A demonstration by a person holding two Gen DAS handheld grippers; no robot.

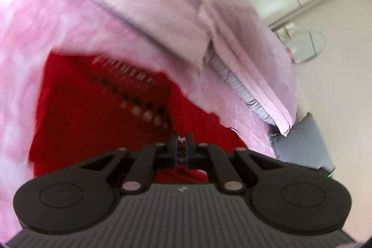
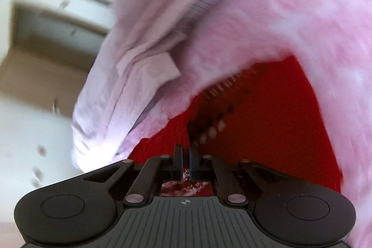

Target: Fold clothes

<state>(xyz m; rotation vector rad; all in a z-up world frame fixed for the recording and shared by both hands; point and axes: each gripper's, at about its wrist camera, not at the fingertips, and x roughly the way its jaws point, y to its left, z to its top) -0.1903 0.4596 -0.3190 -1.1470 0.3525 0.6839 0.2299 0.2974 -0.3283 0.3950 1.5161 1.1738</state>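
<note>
Down on the pink fuzzy blanket, the red garment lies spread; left gripper is pinched tight on its red cloth, right gripper likewise clamps a red edge, jaws nearly touching.

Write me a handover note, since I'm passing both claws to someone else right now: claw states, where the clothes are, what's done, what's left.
Left claw: shut on the red garment, pinching its near edge.
Right claw: shut on the same red garment, also at the near edge.
Garment lies on the fluffy pink blanket over the bed; pink pillow and grey cushion beyond.
Done: both grips taken.
Left: the fold itself; no finished fold is visible. Frames are blurred, so check the grips first.
</note>
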